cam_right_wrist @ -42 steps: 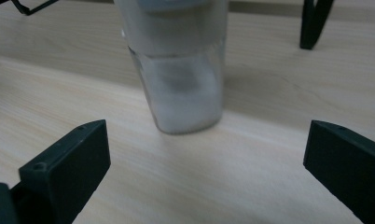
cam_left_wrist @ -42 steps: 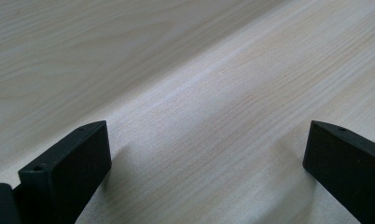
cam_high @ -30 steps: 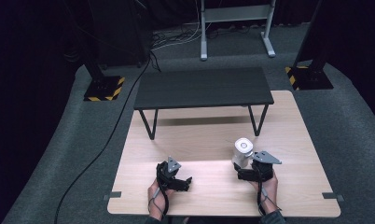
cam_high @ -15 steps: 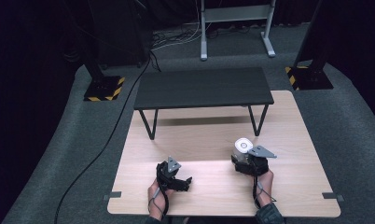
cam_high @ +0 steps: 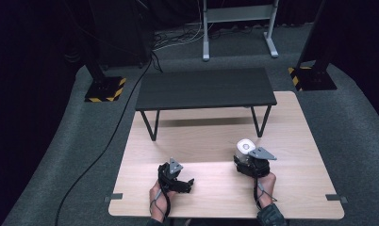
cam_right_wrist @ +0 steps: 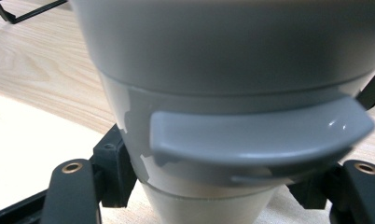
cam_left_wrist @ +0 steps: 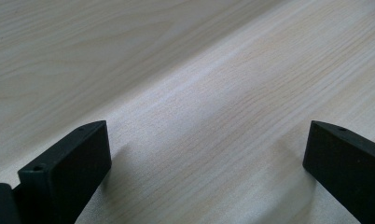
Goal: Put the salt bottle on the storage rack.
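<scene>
I've got the grey cup [cam_right_wrist: 223, 93] upright between my right gripper [cam_high: 251, 162] jaws at lower right, clamped low; left gripper [cam_high: 176, 175] gapes empty, lower centre.

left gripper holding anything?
No, in the left gripper view the left gripper has its jaws wide apart over bare table.

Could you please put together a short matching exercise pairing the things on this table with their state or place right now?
Things:
1. left tool
2. right tool
3. grey cup
4. black bench

States or places:
A. stands at the table's far half
B. open, over bare wood
C. shut on the cup
D. held between two jaws

Pairs: 1-B, 2-C, 3-D, 4-A
</scene>
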Demonstrator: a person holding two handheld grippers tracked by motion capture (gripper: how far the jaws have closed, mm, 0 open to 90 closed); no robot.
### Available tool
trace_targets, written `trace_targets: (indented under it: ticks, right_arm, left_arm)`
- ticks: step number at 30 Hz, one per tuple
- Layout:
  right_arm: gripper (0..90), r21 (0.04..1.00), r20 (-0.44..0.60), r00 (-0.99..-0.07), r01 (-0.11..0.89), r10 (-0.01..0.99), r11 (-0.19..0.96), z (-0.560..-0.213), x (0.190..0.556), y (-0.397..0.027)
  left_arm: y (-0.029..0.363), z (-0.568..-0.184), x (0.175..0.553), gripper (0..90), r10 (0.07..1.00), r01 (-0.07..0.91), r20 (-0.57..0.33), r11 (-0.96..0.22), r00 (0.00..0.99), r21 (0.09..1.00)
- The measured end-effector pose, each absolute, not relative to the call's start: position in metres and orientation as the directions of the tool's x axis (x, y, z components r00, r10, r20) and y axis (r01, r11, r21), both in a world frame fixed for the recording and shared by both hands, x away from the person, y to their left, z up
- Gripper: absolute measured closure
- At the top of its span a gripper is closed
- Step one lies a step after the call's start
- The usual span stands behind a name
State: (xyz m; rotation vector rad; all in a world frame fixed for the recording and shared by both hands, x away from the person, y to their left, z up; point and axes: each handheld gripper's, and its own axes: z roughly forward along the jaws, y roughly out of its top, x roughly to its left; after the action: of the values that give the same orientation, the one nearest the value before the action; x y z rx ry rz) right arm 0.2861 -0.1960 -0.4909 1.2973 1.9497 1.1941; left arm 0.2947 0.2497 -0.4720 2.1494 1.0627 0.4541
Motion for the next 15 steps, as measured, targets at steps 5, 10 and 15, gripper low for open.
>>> trace_targets:
  ticks: [5,10,15]
  right_arm:
    - [29.4,0.872,0.062,-0.417,0.464,0.907,0.154,-0.4905,0.2858,-0.1974]
    - [29.3,0.87,0.068,-0.416,0.469,0.907,0.15,-0.4896,0.2846,-0.1985]
    - [29.4,0.869,0.07,-0.417,0.471,0.906,0.15,-0.4888,0.2826,-0.2002]
  left_arm:
    - [0.2498,-0.472,0.2947,0.1,0.797,0.557,0.008,-0.429,0.604,0.711]
    - [0.2498,-0.4719,0.2947,0.2,0.797,0.557,0.008,-0.43,0.604,0.711]
    - [0.2497,-0.4719,0.2947,0.2,0.797,0.556,0.009,-0.43,0.605,0.711]
